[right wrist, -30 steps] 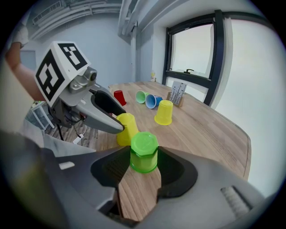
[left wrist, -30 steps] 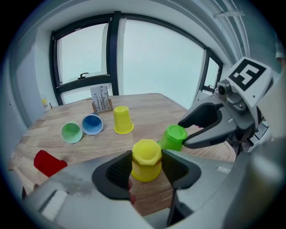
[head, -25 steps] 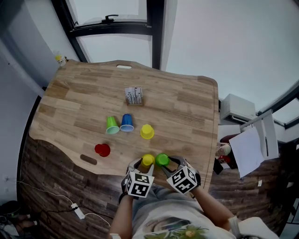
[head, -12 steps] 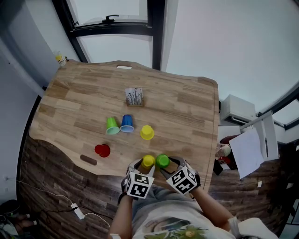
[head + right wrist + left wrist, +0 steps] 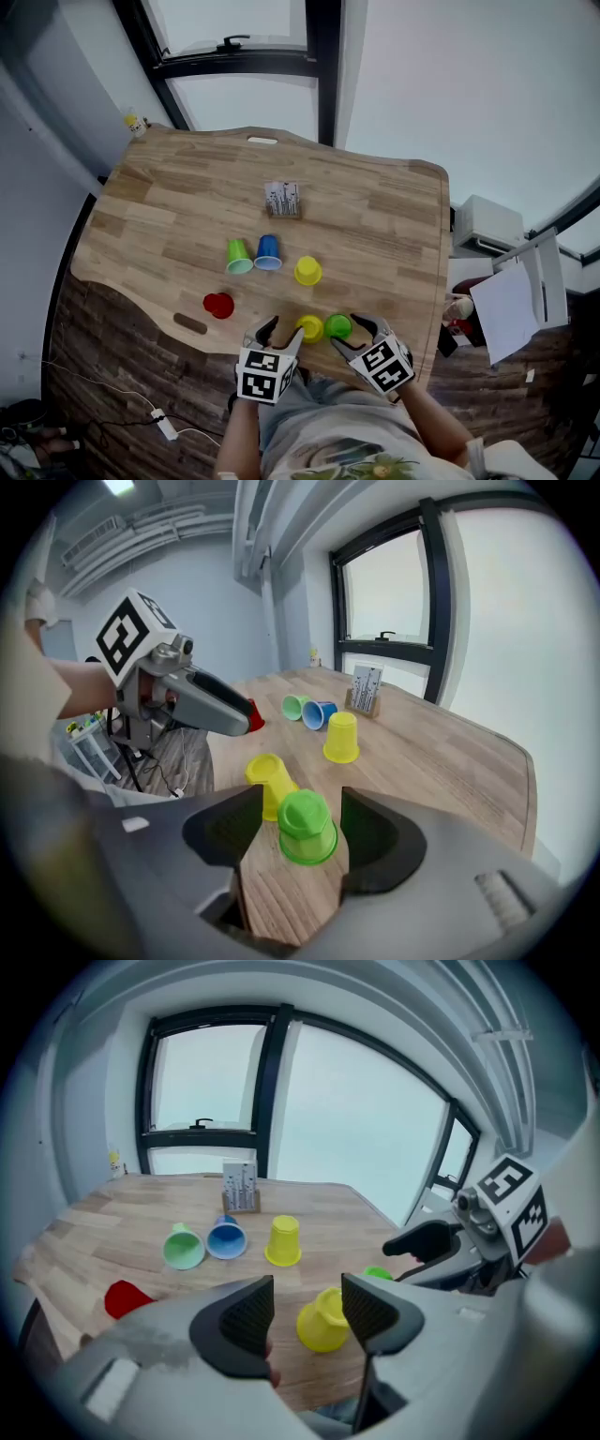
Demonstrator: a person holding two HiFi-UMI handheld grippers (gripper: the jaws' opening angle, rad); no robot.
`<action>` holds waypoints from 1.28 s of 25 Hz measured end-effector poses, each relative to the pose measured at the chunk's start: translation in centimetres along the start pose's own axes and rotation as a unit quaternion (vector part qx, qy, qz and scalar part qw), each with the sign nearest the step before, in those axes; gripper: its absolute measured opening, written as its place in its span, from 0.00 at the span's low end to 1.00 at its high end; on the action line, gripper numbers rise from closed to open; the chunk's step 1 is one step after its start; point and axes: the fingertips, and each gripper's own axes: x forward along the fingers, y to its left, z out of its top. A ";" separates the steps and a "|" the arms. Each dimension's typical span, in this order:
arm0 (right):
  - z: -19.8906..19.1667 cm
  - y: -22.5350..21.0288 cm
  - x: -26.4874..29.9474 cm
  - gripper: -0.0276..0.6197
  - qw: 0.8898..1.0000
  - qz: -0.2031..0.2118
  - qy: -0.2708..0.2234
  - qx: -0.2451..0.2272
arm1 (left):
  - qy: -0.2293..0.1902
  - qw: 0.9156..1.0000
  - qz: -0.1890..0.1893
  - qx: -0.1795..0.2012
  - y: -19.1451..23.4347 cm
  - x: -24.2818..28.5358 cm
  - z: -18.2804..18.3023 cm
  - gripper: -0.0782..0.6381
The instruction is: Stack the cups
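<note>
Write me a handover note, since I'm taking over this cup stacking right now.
Left gripper: open, jaws have just been opening. The near yellow cup stands upside down just beyond them, not gripped.
Right gripper: open, jaws have just been opening. The green cup stands upside down between them, pads off it.
Farther back on the table: far yellow cup upside down, blue cup and light green cup on their sides, red cup to the left.
Done: nothing stacked.
Left: stack all six.

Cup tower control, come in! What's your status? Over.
Left tool, right tool open, jaws just opening wider. Green cup loose between right tool's jaws; near yellow cup beside it, ahead of left tool's. Not stacked. Nothing blocking.
</note>
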 end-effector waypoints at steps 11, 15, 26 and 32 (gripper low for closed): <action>6.9 -0.7 -0.8 0.44 0.996 -0.002 -0.050 0.076 | -0.030 0.996 0.031 -0.082 11.9 -4.8 6.1 0.44; 9.7 -0.6 0.1 0.44 0.994 -0.004 -0.055 0.097 | -0.016 0.994 0.024 -0.108 15.2 -4.6 7.1 0.44; 15.0 -0.5 4.4 0.43 0.988 -0.025 -0.043 0.147 | 0.069 0.974 -0.073 -0.202 21.7 -1.0 8.5 0.44; 17.1 0.1 7.3 0.43 0.983 -0.033 -0.036 0.178 | 0.128 0.952 -0.126 -0.247 23.6 2.1 7.7 0.44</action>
